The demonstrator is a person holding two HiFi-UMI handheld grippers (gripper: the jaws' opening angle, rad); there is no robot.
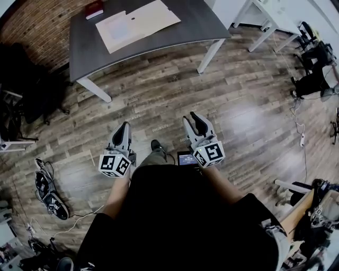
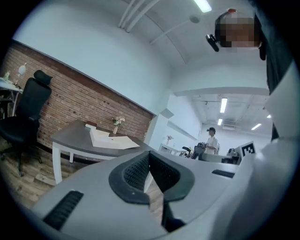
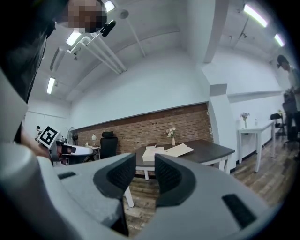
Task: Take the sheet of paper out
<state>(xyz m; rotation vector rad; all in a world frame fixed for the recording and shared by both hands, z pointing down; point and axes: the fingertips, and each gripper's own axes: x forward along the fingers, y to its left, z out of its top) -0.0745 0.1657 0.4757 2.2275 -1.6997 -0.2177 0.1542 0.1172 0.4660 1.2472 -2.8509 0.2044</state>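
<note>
Sheet of paper (image 1: 121,30) lies far from me on the grey surface (image 1: 196,24), pale against a tan envelope (image 1: 156,16) that it either overlaps or sits partly inside; from here I cannot tell which. The biggest risk, as I judge it, is the stretch of wooden floor (image 1: 159,90) between me and that surface. I am well apart from it, and with both hands occupied I could clip the white table leg (image 1: 211,55) or misjudge my reach as I close in. Next is the envelope. If I pull the sheet without pinning the envelope down, the two will likely slide together across the smooth top, perhaps off the near edge, or shove into the small dark red book (image 1: 94,8) at the far left of the surface. The smallest worry is the sheet itself: thin and flat, it offers little edge, so a pinch may crease it, tear it, or catch the envelope as well. As for pose, both my forearms are tucked low against my body, side by side, pointing forward toward the surface. My left hand-held gripper (image 1: 123,127) has its jaws pressed together at the tips with nothing between them. My right hand-held gripper (image 1: 195,117) has its jaws a little apart and empty, with the surface showing through the gap.
</note>
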